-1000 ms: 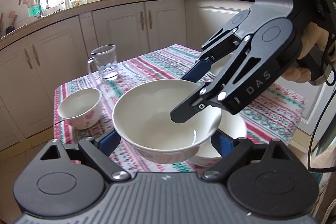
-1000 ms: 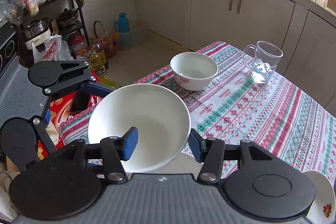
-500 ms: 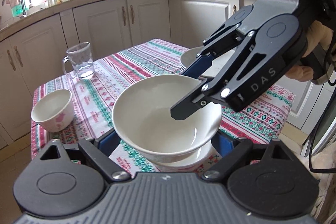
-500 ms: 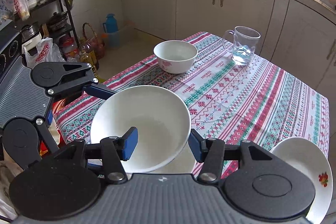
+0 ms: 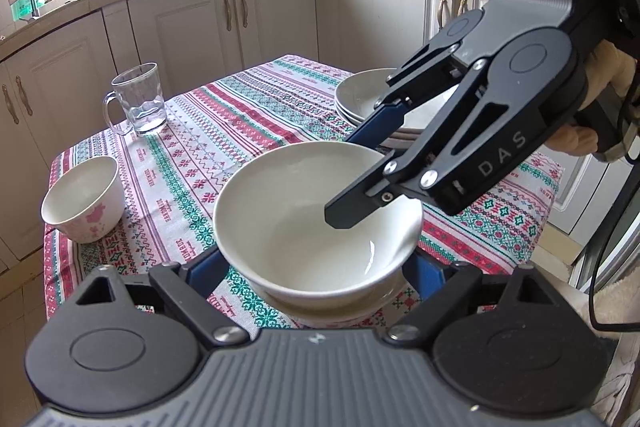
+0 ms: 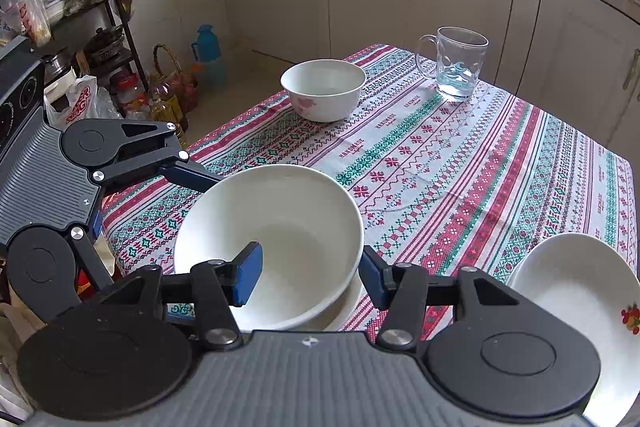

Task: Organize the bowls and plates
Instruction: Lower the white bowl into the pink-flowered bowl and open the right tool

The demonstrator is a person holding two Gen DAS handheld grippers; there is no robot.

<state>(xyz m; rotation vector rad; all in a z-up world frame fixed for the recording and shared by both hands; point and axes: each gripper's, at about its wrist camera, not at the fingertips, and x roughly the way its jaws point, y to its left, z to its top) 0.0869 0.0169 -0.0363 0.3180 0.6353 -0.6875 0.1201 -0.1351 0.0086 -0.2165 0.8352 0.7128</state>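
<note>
Left wrist view: we are holding the bowl at lower centre, over a dish. The left gripper is clamping its sides and the right gripper is pinching its rim. We are judging it stiff, slippery and breakable, so two-handed grips suit.

Your left hand-held gripper angles downward, its fingers spread wide and pressing either side of the big bowl. Your right hand-held gripper is pinched on that bowl's rim, one finger inside, one outside.
</note>
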